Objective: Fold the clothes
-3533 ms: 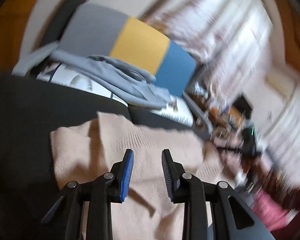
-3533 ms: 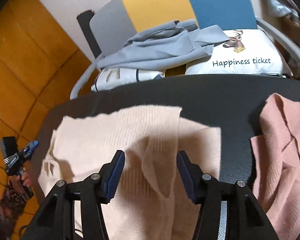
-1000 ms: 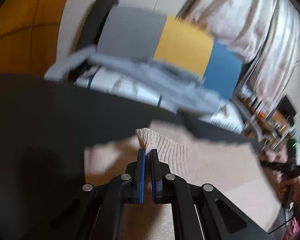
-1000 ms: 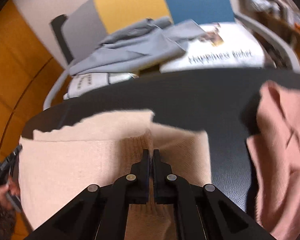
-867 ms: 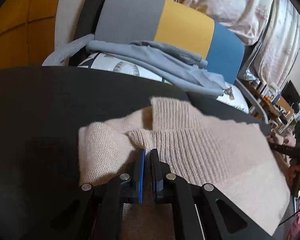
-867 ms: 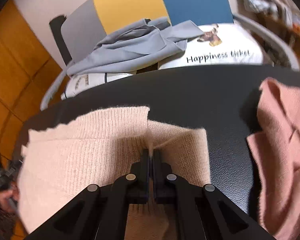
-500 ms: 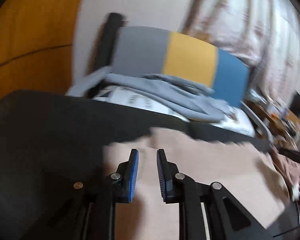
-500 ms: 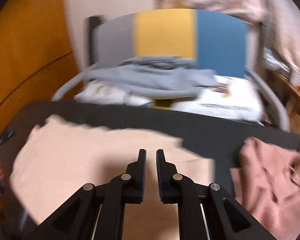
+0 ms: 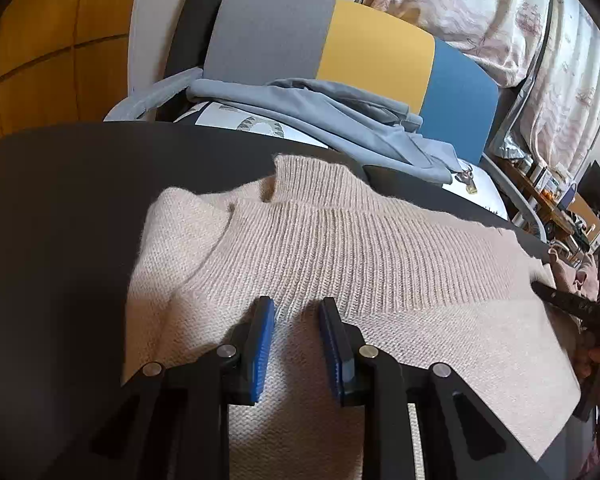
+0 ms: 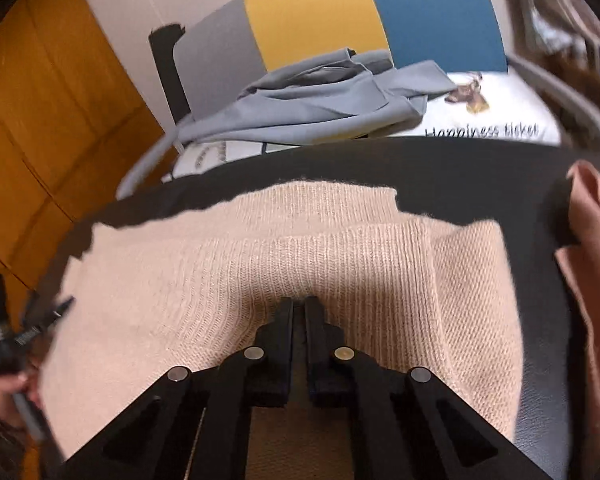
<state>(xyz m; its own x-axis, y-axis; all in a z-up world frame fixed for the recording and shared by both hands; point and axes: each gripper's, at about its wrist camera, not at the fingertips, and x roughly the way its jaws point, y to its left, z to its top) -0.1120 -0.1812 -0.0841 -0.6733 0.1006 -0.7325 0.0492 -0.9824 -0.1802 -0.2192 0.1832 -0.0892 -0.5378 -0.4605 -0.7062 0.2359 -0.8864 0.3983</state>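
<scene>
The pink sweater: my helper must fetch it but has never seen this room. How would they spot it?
Find the black table before the three-coloured chair. The pink sweater lies crumpled at its right edge, beside the flat beige sweater. It is rosier and unfolded.

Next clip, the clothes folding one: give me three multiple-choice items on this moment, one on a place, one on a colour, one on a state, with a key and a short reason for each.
1. Where does the pink garment lie relative to the beige sweater, in the right wrist view?
A. On top of it
B. To its right on the black table
C. On the chair

2. What colours are the chair back's panels?
A. Grey, yellow, blue
B. Red, white, green
C. All black

3. How do the left gripper's jaws stand?
A. Clamped on the sweater's collar
B. Apart, nothing pinched
C. Out of view

Key: B, the pink garment lies right of the beige sweater on the table. A, the chair back shows those three panels. B, the left gripper shows a gap between its blue pads.
</scene>
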